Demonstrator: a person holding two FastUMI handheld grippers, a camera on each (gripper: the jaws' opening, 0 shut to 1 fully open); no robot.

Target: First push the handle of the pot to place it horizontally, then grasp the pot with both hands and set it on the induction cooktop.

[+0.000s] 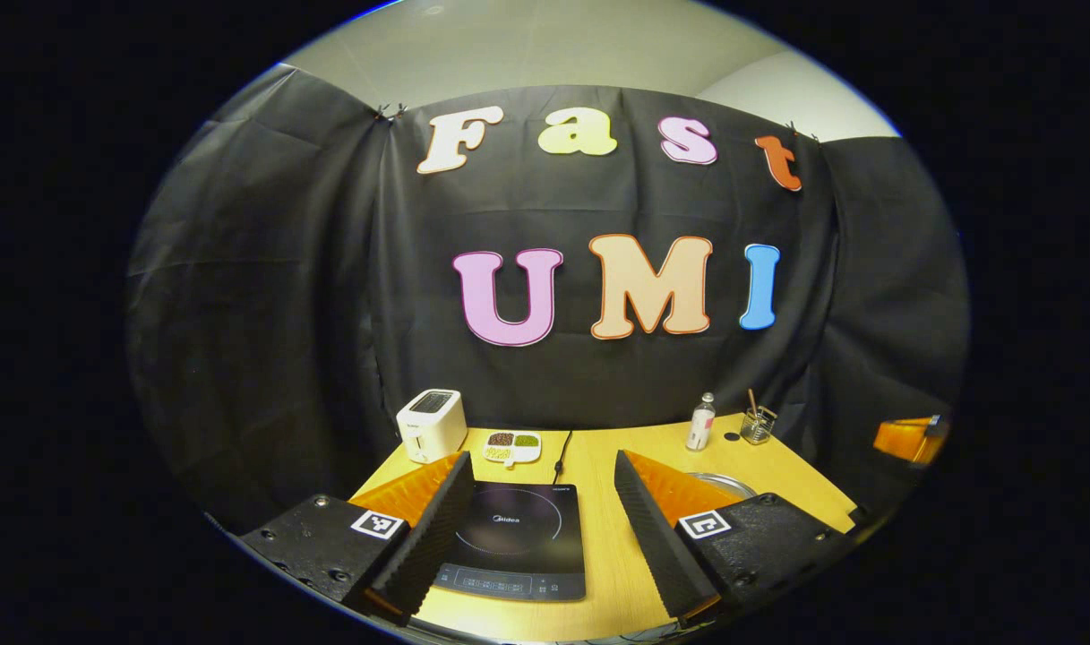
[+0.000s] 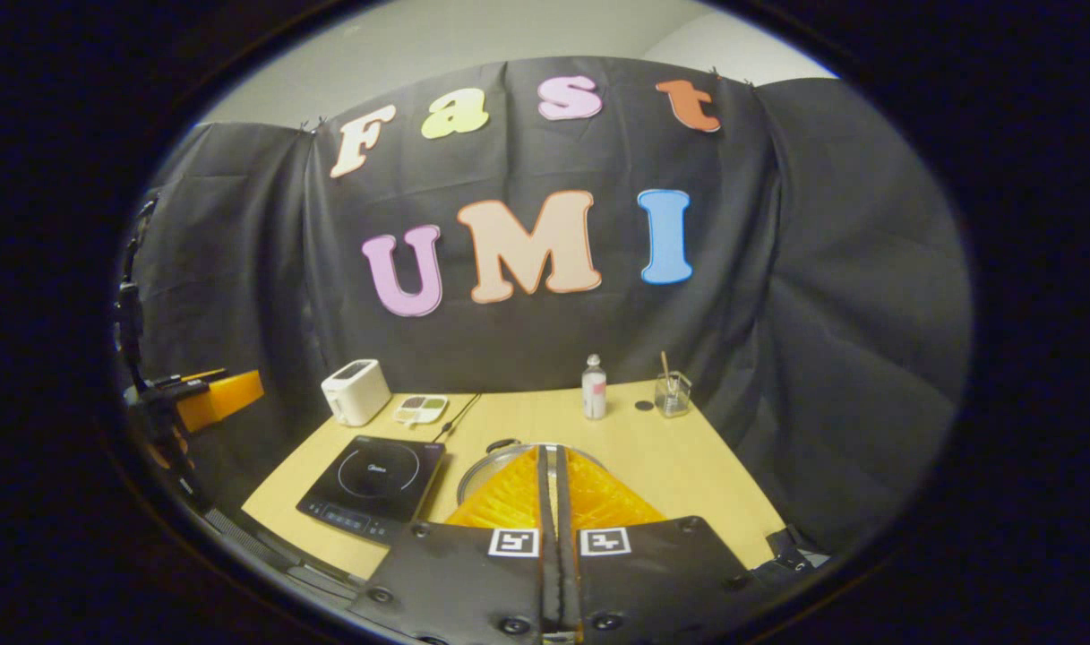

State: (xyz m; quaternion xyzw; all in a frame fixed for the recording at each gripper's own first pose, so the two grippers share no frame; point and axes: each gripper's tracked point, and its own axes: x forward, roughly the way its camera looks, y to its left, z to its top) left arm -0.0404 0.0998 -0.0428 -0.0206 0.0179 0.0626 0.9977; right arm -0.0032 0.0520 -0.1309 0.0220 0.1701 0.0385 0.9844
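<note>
Plainly a start-of-task layout: wooden table (image 2: 688, 466) runs to the cloth wall, working items toward its front edge, clutter pushed to the back edge, probably so the front stays free for the carry. Induction cooktop (image 2: 373, 488) lies flat near the front-left corner, cord trailing toward the back, control strip facing the operator; it is bare. Pot (image 2: 500, 457) sits just right of the cooktop, about mid-table, close enough for a short two-handed lift; only its metal rim and a dark handle at the far side show past the right tongs, so handle angle cannot be judged. Left tongs (image 1: 536, 528) hang above the front edge, spread wide, gripping nothing, with the cooktop framed between the fingers and the pot rim peeking past the right finger. Right tongs (image 2: 551, 484) are closed tight, fingers meeting, nothing between them, aimed at the pot; judged suited to nudging the handle rather than grasping. Along the back edge: toaster (image 2: 356, 391) at the left corner, sectioned dish (image 2: 420, 408) beside it, bottle (image 2: 594, 387), then glass with a stick (image 2: 673, 392) toward the right corner.
</note>
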